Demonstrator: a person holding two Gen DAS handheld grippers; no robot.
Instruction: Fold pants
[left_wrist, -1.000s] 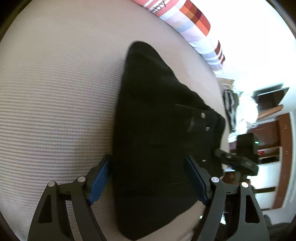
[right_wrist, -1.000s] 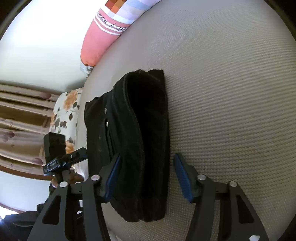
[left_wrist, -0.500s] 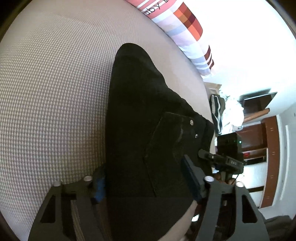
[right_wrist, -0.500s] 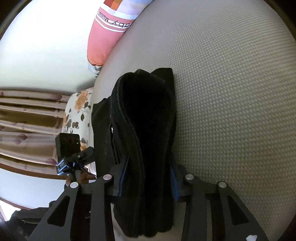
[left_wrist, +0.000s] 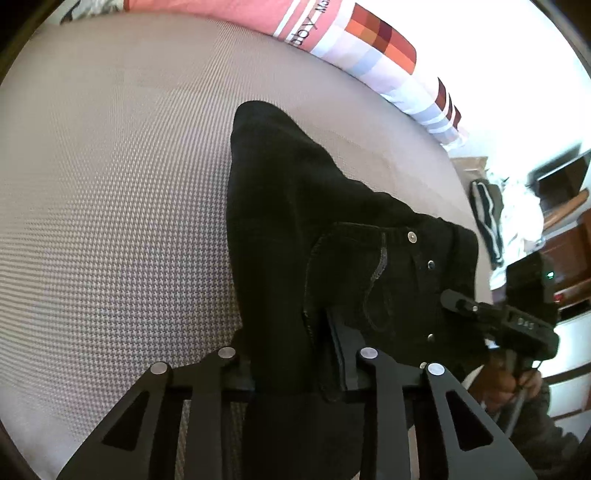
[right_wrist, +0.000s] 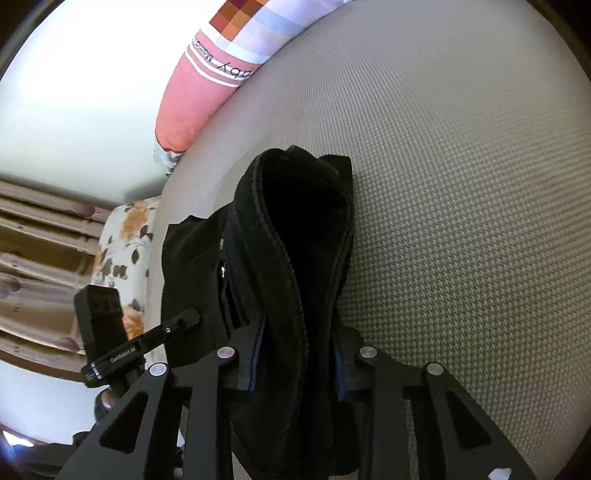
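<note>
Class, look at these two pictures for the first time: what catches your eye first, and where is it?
The black pants lie folded mid-bed on the pale cover. Both hand-held grippers, left and right, have just closed on their near edge. A pink patchwork pillow lies at the far edge.

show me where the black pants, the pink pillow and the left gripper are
black pants (left_wrist: 295, 206), left wrist view, on the folded leg fabric.
pink pillow (right_wrist: 181, 107), right wrist view, on its plain pink end.
left gripper (left_wrist: 291, 354), left wrist view, between its fingers.
</note>
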